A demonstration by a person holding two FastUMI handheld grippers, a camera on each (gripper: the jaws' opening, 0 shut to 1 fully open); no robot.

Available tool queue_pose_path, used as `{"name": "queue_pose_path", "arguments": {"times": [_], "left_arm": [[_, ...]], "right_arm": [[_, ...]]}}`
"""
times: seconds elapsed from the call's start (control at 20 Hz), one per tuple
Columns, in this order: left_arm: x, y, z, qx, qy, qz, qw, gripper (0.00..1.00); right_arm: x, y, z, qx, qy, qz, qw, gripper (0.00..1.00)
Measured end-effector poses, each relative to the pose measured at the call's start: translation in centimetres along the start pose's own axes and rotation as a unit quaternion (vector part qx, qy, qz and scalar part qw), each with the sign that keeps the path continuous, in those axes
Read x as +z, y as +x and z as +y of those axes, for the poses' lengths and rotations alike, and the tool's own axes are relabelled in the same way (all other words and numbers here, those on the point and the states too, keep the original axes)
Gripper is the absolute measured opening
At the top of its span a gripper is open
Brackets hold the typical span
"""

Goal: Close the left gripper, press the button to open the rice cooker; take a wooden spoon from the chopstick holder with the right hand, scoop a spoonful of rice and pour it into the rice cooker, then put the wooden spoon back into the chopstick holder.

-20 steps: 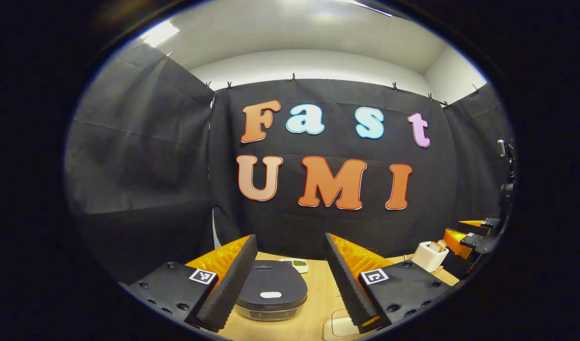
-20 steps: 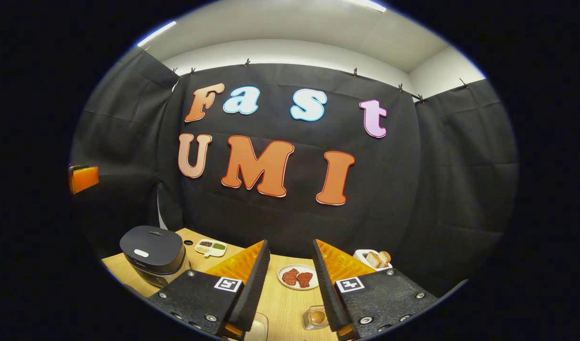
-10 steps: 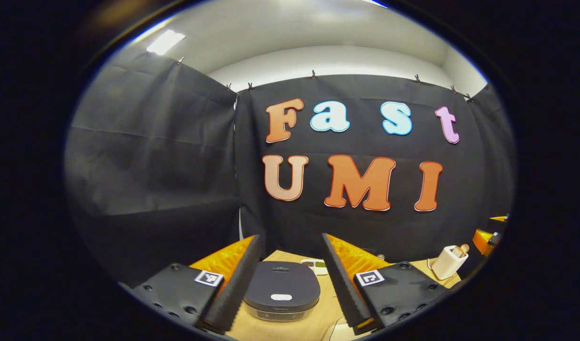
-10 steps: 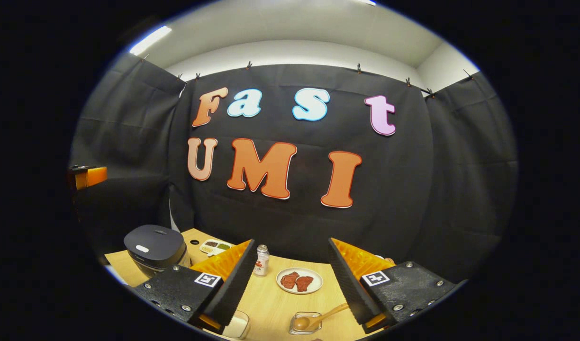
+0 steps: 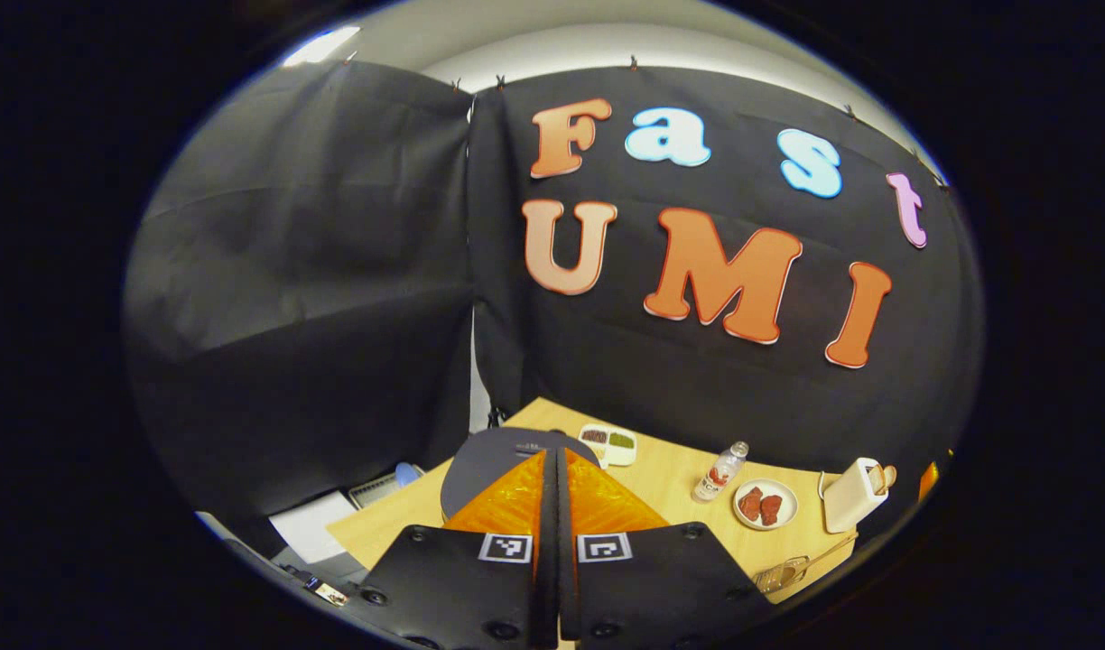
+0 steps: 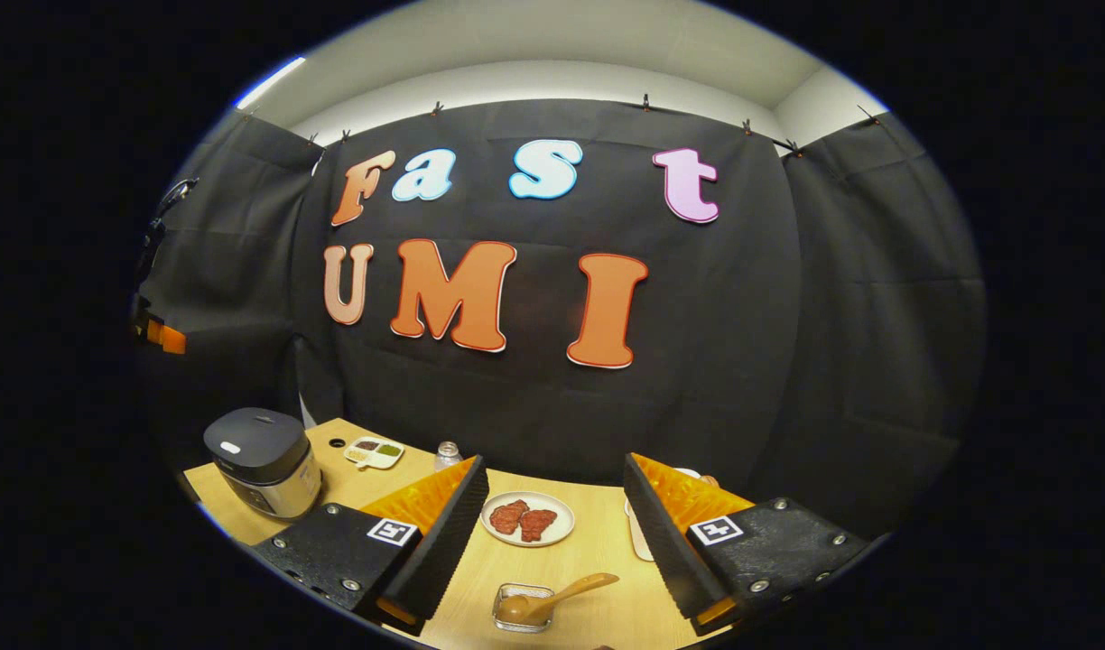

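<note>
Fingers on your left gripper (image 5: pixel 557 478) are pressed together, poised over the closed rice cooker (image 6: pixel 262 459), which sits near the table's (image 6: pixel 598 614) left edge. Your right gripper (image 6: pixel 552 501) has its fingers spread wide, with nothing between them. The wooden spoon (image 6: pixel 557 596) lies just ahead — bowl in a small clear dish (image 6: pixel 522 608), handle slanting up to the right. A plate of meat (image 6: pixel 527 519) sits beyond it, and bare tabletop lies between the two.
</note>
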State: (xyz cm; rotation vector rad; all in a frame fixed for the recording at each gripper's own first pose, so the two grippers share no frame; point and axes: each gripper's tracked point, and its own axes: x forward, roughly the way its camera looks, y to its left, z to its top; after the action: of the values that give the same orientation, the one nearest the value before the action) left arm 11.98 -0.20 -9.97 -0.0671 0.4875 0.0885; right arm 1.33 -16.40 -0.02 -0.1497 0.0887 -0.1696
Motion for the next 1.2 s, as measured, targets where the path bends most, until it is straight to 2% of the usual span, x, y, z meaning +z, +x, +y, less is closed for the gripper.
{"name": "queue_pose_path", "arguments": {"times": [0.15,0.3,0.45,0.65,0.95,1.0,1.1,1.15,1.2], "left_arm": [[-2.4,3.3,0.7,-0.011,-0.015,0.094,0.995,0.05],[-4.8,6.5,2.0,-0.013,-0.028,0.178,0.984,0.05],[-8.1,9.2,2.7,-0.011,-0.054,0.263,0.963,0.05],[-11.6,11.2,3.2,-0.010,-0.069,0.343,0.937,0.05],[-14.4,13.1,3.4,-0.010,-0.079,0.394,0.916,0.05],[-14.1,13.4,3.5,-0.010,-0.079,0.379,0.922,0.05],[-14.8,13.2,3.5,-0.008,-0.083,0.386,0.919,0.05],[-14.5,14.2,3.6,-0.012,-0.082,0.366,0.927,0.05],[-14.9,13.5,3.6,-0.015,-0.089,0.375,0.922,0.05]], "right_arm": [[-1.6,0.2,-0.6,-0.022,0.013,0.020,0.999,0.94],[-3.1,0.0,-0.7,-0.039,0.023,0.044,0.998,0.94],[-4.1,-0.4,-1.0,-0.057,0.013,0.060,0.996,0.94],[-5.9,-0.9,-1.2,-0.069,0.013,0.088,0.994,0.94],[-8.2,-1.3,-1.5,-0.084,0.019,0.121,0.989,0.94],[-8.4,-1.3,-1.6,-0.086,0.020,0.125,0.988,0.94],[-9.1,-1.0,-1.6,-0.085,0.023,0.134,0.987,0.94],[-9.4,-0.8,-1.3,-0.083,0.025,0.138,0.987,0.94],[-9.6,-0.6,-1.1,-0.080,0.029,0.141,0.986,0.94]]}}
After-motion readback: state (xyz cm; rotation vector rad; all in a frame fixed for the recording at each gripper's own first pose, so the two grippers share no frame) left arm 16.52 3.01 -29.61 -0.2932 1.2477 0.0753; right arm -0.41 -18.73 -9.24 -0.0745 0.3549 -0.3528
